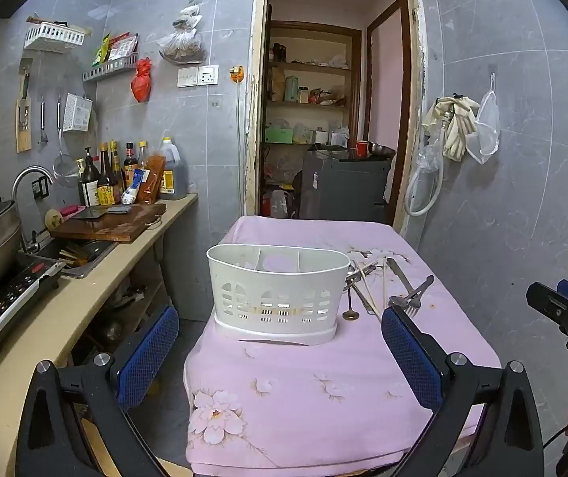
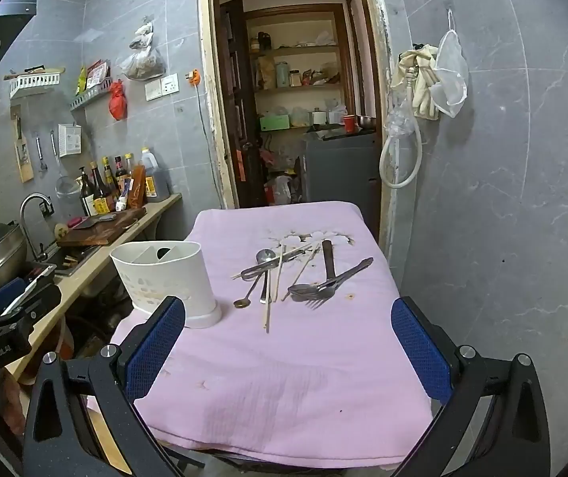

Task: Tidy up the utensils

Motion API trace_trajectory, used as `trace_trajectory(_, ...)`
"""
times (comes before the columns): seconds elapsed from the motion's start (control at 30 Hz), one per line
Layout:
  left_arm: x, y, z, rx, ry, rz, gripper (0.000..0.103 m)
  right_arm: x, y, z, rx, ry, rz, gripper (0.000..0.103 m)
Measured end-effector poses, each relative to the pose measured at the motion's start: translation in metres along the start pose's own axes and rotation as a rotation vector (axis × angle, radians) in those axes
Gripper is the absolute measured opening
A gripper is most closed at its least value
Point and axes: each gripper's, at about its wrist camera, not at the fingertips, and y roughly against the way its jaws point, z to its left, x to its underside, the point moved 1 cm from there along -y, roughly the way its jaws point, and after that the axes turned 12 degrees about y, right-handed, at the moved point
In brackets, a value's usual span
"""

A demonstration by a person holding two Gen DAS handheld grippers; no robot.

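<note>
A white slotted utensil caddy [image 1: 276, 290] [image 2: 164, 278] with inner dividers stands on the pink cloth-covered table [image 1: 316, 397] [image 2: 292, 377]. To its right lies a loose pile of utensils [image 2: 296, 274] [image 1: 387, 286]: spoons, forks [image 2: 316, 298], chopsticks [image 2: 268, 298], a small brass spoon [image 2: 244, 298] and a dark-handled piece. My left gripper [image 1: 280, 357] is open and empty, held in front of the caddy. My right gripper [image 2: 288, 342] is open and empty, held short of the pile.
A kitchen counter [image 1: 97, 286] runs along the left with an induction cooker, wok, sink, cutting board and sauce bottles. An open doorway [image 1: 323, 119] is behind the table. A grey tiled wall with a hose and hanging gloves is close on the right.
</note>
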Motion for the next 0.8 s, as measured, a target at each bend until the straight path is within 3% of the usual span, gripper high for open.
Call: trace_trajectory(0.8, 0.0005, -0.0027, 0.0018, -0.002, -0.003, 0.000, 0.103, 0.0011, 0.0023, -0.0043, -0.005, -0.002, -0.003, 0.102)
